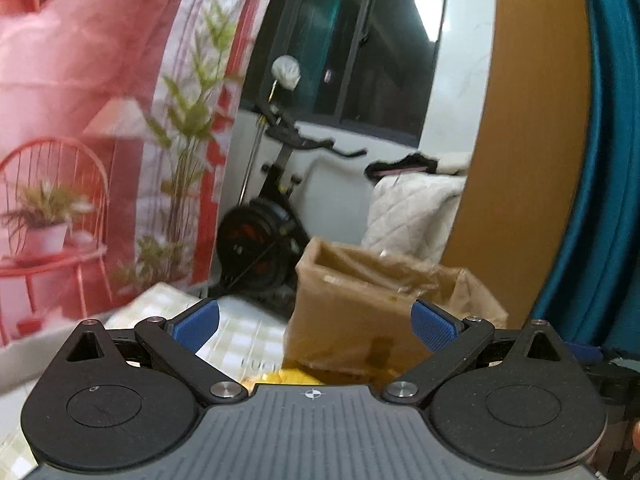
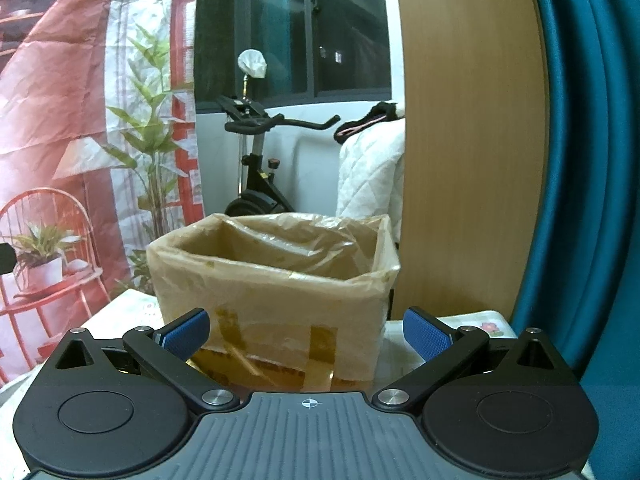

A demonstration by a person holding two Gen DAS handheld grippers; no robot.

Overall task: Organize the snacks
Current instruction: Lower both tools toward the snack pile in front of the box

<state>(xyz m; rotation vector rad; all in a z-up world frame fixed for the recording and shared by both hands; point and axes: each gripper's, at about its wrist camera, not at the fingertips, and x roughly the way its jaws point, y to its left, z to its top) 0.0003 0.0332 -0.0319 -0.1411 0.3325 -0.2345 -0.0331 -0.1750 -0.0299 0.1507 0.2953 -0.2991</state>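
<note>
Looking at both views, we think we are at a picking-up step: both tools are empty and the box (image 2: pixel 276 288) waits for snacks. Our right gripper (image 2: pixel 306 334) has its 2 blue pads spread wide, with nothing between them. Our left gripper (image 1: pixel 316 326) is just as wide open and holds nothing too. The box is brown card with a thin plastic bag lining it, and its top is open. It stands on the tabletop (image 2: pixel 472 320) near the far edge, close to a tall wooden panel (image 2: pixel 472 140). In the right view the box sits straight ahead, past the pad tips and not touching them, a bit wider than the gap. In the left view the box (image 1: pixel 360 312) is ahead and a little to the right, and that picture is blurred. Something yellow (image 1: pixel 288 378) peeks out low down, just under the left jaws; it may be a snack, but we cannot tell. We think the next move is to dip down, find a snack, close on it gently, then lift it over the open box.
</note>
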